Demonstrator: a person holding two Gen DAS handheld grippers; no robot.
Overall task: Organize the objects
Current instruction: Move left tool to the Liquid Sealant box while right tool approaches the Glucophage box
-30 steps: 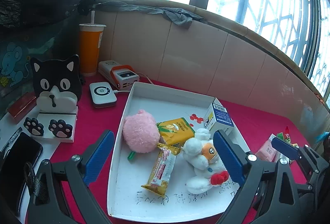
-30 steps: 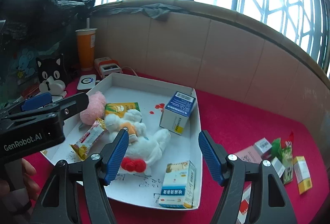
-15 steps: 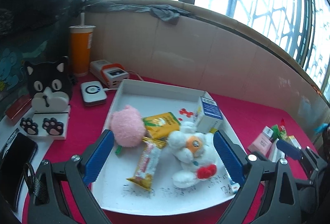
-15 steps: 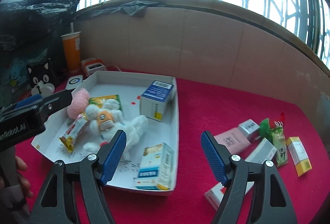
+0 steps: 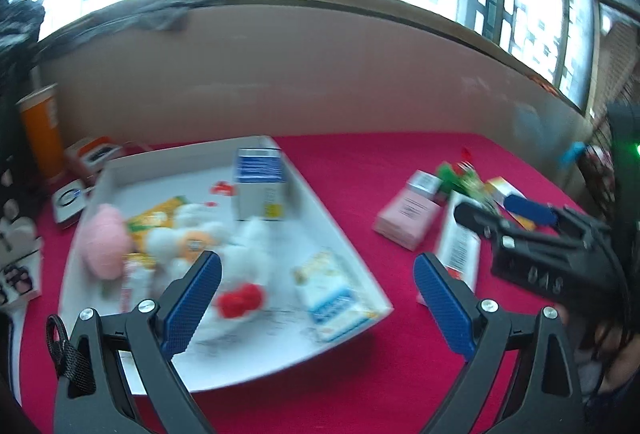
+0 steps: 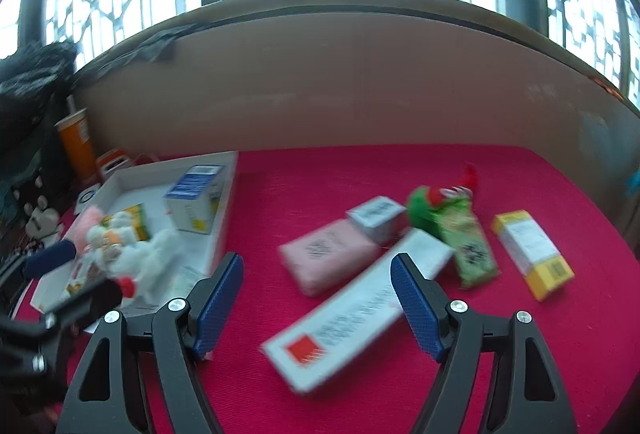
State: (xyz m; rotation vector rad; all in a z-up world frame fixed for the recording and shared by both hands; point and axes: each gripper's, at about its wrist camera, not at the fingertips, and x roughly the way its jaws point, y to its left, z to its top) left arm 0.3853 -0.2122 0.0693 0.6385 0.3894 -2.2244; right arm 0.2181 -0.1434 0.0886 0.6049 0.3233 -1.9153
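- Step in hand: likely reaching for the next loose item; white tray [image 5: 344, 246] already holding plush toy [image 5: 240, 254] and 2 boxes.
- Right gripper [image 6: 316, 298]: jaws wide apart, empty, poised over long white box [image 6: 360, 310] on red cloth [image 6: 460, 374], beside pink packet [image 6: 328, 258].
- Left gripper [image 5: 316, 298]: jaws apart, empty, above tray's near corner.
- Next move: lowering, straddling the box's narrow width.
- Room: open cloth near side; yellow box [image 6: 532, 254] well apart.

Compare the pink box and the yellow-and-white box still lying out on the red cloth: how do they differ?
The pink box is plain pink with a dark printed patch; the yellow-and-white box is white with yellow ends. The pink box lies left of the loose pile, touching the long white box; the yellow-and-white one lies apart at the far right. Both lie flat, outside the white tray.
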